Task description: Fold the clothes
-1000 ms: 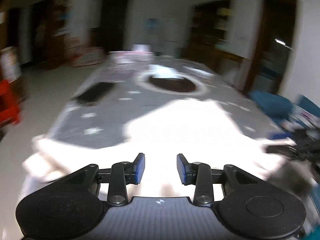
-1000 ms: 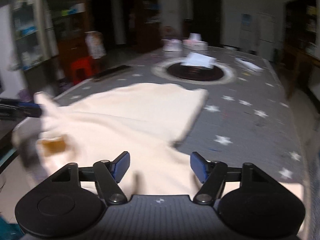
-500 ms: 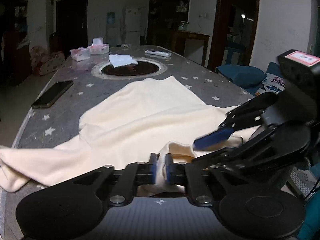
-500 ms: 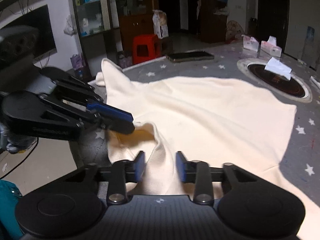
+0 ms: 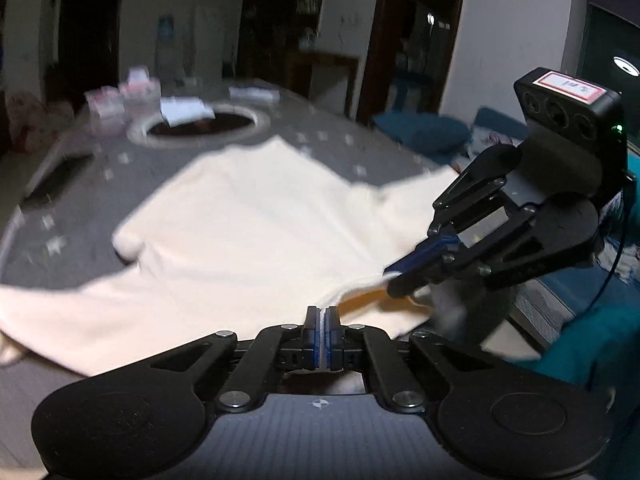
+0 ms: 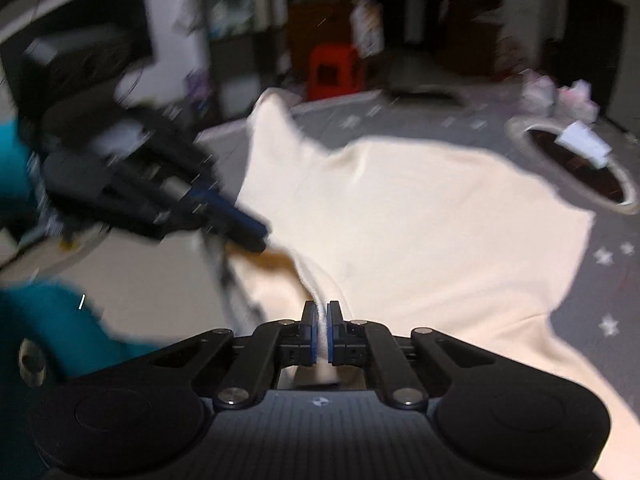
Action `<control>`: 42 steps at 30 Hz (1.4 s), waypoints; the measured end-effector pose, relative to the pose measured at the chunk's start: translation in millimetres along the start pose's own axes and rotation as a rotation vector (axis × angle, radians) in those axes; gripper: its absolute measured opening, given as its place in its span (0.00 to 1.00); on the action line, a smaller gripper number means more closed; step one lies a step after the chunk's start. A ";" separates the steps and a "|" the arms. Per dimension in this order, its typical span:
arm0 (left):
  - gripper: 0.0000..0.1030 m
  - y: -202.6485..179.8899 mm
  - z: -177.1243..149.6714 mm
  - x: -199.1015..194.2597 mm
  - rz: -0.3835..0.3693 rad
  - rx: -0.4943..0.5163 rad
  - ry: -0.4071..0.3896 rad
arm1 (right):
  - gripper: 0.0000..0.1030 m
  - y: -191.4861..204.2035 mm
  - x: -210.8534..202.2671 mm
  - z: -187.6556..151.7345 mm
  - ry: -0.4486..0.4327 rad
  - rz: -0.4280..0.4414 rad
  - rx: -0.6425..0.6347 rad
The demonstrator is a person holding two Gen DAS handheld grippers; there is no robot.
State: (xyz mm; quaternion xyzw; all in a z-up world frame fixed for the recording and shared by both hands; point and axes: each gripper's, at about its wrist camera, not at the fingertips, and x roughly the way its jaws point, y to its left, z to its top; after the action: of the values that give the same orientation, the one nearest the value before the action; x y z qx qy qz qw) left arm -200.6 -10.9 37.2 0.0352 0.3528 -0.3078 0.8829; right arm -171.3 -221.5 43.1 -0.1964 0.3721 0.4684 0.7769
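Observation:
A cream garment (image 5: 248,240) lies spread on a grey star-patterned table (image 5: 80,184), one sleeve trailing off to the left. My left gripper (image 5: 322,320) is shut on the garment's near edge, a thin ridge of cloth pinched between its blue pads. In the left wrist view my right gripper (image 5: 404,276) comes in from the right and clamps the same near edge a little further along. In the right wrist view the garment (image 6: 420,220) fills the middle, my right gripper (image 6: 321,316) is shut on a fold of it, and the left gripper (image 6: 248,236) shows blurred at the left.
A round dark inset (image 5: 204,124) with white paper on it lies mid-table, tissue packs (image 5: 120,100) beyond it. A dark phone (image 5: 52,184) lies near the table's left edge. A red stool (image 6: 332,68) and shelves stand past the table. Blue cushions (image 5: 424,136) sit at the right.
Both grippers went from open above the garment to shut on its near edge, the right closing last. The two views have swung sideways and are now blurred.

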 end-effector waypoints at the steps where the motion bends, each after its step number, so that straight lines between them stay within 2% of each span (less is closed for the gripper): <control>1: 0.05 -0.4 -1.0 1.4 -0.020 0.003 0.011 | 0.04 0.9 2.9 -2.8 0.010 0.005 0.004; 2: 0.06 -1.9 -0.4 0.9 -0.022 0.018 0.014 | 0.05 0.2 2.1 -3.4 0.012 0.018 0.009; 4: 0.07 -0.3 5.7 -4.3 -0.014 0.033 -0.011 | 0.15 -2.9 -2.7 -2.4 0.010 0.051 0.021; 5: 0.08 2.2 10.2 -7.4 -0.009 0.029 -0.031 | 0.16 -4.7 -6.2 -1.8 0.006 0.062 0.029; 9: 0.08 22.0 29.5 -13.3 0.021 -0.037 -0.124 | 0.17 -13.2 -22.3 1.3 -0.041 0.054 0.065; 12: 0.08 39.0 40.9 -8.6 0.028 -0.139 -0.168 | 0.17 -27.7 -31.2 4.3 -0.099 0.006 0.121; 15: 0.08 47.2 45.6 9.1 0.087 -0.183 -0.144 | 0.17 -44.0 -34.6 4.7 -0.144 -0.052 0.182; 18: 0.08 45.1 41.5 32.5 0.039 -0.200 -0.114 | 0.18 -57.3 -27.4 1.5 -0.146 -0.116 0.230; 23: 0.08 20.1 30.5 65.6 -0.054 -0.127 -0.002 | 0.26 -64.5 -10.2 -5.6 -0.110 -0.126 0.250; 26: 0.09 20.0 33.6 66.0 -0.040 -0.124 0.007 | 0.31 -68.2 -8.2 -3.4 -0.117 -0.129 0.254; 30: 0.14 40.9 55.1 58.3 0.068 -0.159 -0.044 | 0.35 -74.5 -2.5 3.6 -0.139 -0.134 0.268; 33: 0.24 61.3 73.7 62.0 0.172 -0.171 -0.073 | 0.36 -80.0 6.8 8.0 -0.144 -0.134 0.282; 34: 0.28 68.3 79.5 66.1 0.213 -0.172 -0.073 | 0.36 -81.9 10.3 9.1 -0.145 -0.134 0.286; 38: 0.31 95.8 95.4 88.3 0.340 -0.174 -0.049 | 0.42 -85.4 22.6 11.6 -0.139 -0.134 0.295; 39: 0.33 101.1 97.0 91.6 0.350 -0.179 -0.045 | 0.42 -86.1 24.9 12.0 -0.137 -0.135 0.296; 41: 0.45 111.1 99.7 98.1 0.362 -0.185 -0.038 | 0.43 -88.2 28.0 12.2 -0.138 -0.132 0.305; 42: 0.47 114.9 100.5 101.8 0.364 -0.186 -0.035 | 0.43 -89.4 29.2 12.0 -0.139 -0.129 0.311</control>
State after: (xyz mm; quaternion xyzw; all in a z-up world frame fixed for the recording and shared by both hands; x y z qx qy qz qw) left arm -17.7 1.1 29.1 0.0114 0.3523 -0.1097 0.9294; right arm -80.2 -240.0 24.8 -0.0643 0.3721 0.3668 0.8502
